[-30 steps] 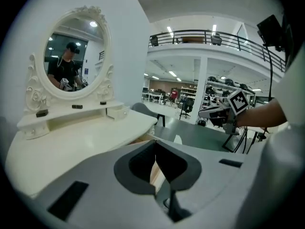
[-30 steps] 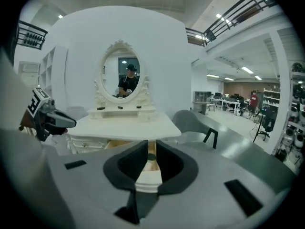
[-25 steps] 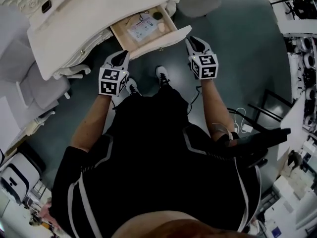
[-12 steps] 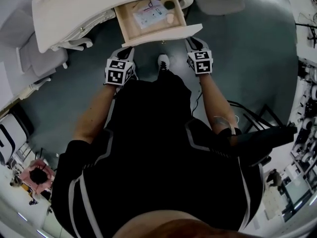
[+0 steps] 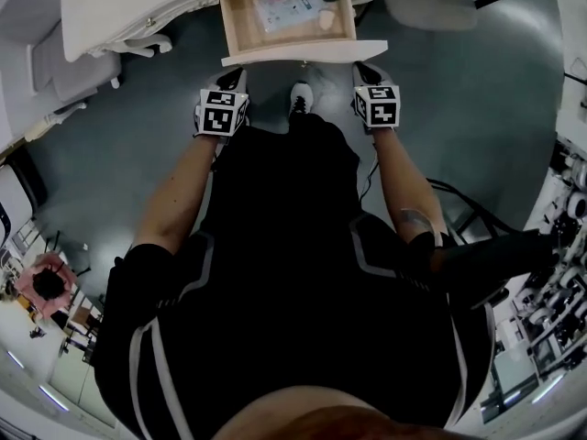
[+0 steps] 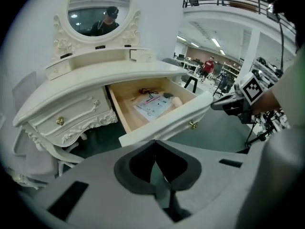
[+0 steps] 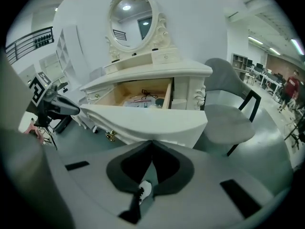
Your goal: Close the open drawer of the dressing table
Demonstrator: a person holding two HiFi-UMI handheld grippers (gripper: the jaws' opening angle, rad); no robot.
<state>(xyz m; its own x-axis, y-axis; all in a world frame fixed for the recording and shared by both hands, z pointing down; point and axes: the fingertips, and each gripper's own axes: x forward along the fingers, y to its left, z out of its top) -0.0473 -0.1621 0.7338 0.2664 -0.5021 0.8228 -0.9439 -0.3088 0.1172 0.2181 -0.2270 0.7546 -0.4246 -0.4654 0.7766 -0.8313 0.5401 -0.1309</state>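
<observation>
Drawer [image 5: 303,53] stood pulled well out of the dressing table [image 5: 128,3], not closed at all. Left gripper [image 5: 233,76] and right gripper [image 5: 366,70] sat near its front, both with jaws pressed together and empty. The whole push was left to do.

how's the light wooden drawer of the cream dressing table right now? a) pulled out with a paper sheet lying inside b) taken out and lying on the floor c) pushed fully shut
a: the light wooden drawer sticks out from under the top of the cream dressing table, and a paper sheet lies inside it.
</observation>
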